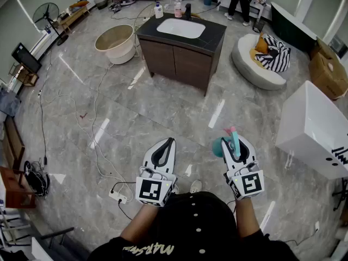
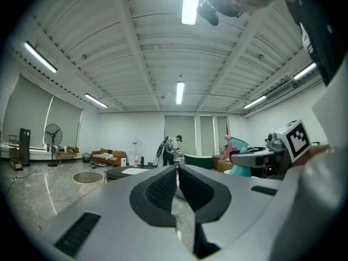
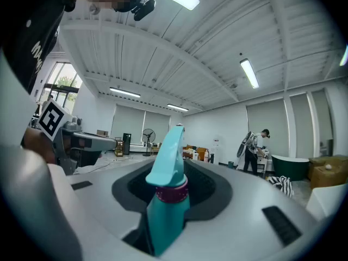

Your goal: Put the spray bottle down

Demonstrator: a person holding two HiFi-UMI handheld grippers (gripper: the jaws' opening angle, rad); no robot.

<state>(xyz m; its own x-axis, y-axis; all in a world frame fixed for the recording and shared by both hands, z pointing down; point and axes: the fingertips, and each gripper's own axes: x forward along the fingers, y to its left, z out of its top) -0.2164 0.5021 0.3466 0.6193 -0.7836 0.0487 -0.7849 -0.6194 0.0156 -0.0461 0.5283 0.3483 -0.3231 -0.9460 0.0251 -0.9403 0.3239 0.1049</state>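
Spray bottle (image 3: 165,208) neck clamped in right claw (image 3: 174,185): right gripper view only.

Left gripper (image 1: 169,142) level, fingers (image 2: 156,192) together, empty; right gripper (image 1: 237,141) level, fingers (image 3: 213,193) clamping spray bottle (image 3: 166,211).

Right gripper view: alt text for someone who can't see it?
The right claw is shut on a teal spray bottle, its spray head rising mid-frame. Behind: ceiling strip lights, a person standing right, the left claw at left.

Head view steeply down, gripper views level, close along own jaws, all sharing distant person (image 1: 239,0)
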